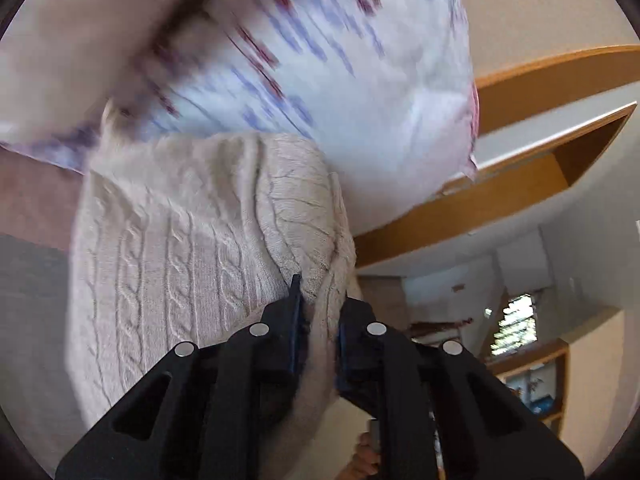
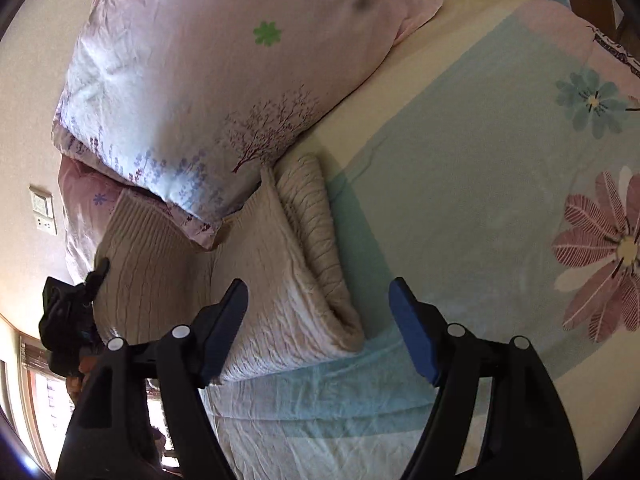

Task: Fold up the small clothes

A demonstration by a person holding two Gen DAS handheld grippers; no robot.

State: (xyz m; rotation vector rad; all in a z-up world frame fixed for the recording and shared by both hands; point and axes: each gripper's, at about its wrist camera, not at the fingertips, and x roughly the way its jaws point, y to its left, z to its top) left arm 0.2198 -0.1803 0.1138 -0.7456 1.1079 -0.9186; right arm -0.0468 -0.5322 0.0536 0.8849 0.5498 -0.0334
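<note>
folding a sweater on the bed

my left hand-held gripper point(image 1: 318, 312) pinches the sweater point(image 1: 180, 240); my right hand-held gripper point(image 2: 318, 320), spread, hovers over its near fold.

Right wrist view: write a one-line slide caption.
Open right hand-held gripper over a cream cable-knit sweater beside a pillow.
</note>
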